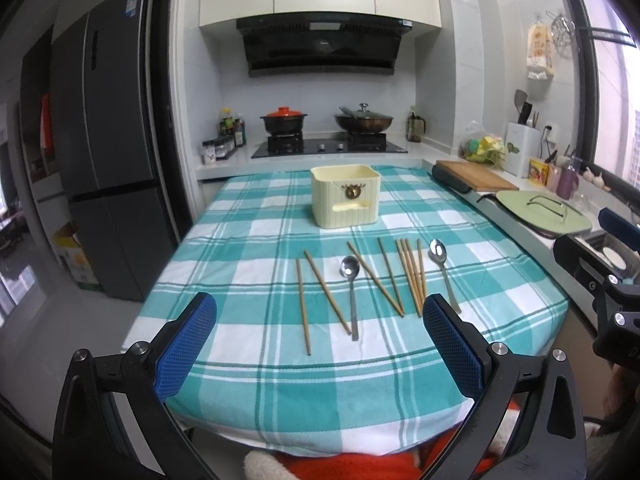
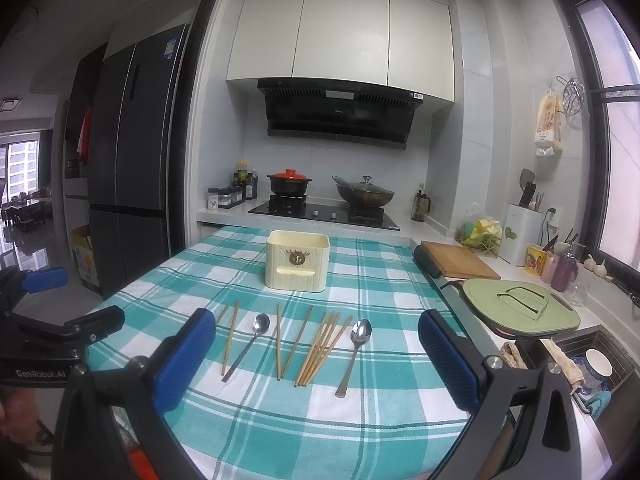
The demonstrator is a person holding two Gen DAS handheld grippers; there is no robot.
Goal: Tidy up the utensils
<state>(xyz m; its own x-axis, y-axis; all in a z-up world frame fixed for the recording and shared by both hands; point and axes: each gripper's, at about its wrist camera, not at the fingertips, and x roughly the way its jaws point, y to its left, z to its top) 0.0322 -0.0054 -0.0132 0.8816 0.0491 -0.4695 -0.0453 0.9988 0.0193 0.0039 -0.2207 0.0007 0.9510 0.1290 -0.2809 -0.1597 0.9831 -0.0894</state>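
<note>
Several wooden chopsticks (image 1: 324, 291) and two metal spoons lie in a row on the teal checked tablecloth (image 1: 248, 248). One spoon (image 1: 351, 292) is in the middle, the other spoon (image 1: 443, 272) at the right. A cream utensil holder (image 1: 345, 195) stands upright behind them. My left gripper (image 1: 319, 316) is open and empty, held above the near edge of the table. My right gripper (image 2: 316, 334) is open and empty, also near the front edge. The right wrist view shows the chopsticks (image 2: 318, 349), both spoons (image 2: 256, 336) (image 2: 357, 340) and the holder (image 2: 297, 260).
A counter runs along the right with a wooden cutting board (image 1: 476, 174) and a green lidded pan (image 1: 544, 210). A stove with two pots (image 1: 320, 122) is behind the table. A dark fridge (image 1: 104, 140) stands at the left. A sink (image 2: 592, 360) is at the right front.
</note>
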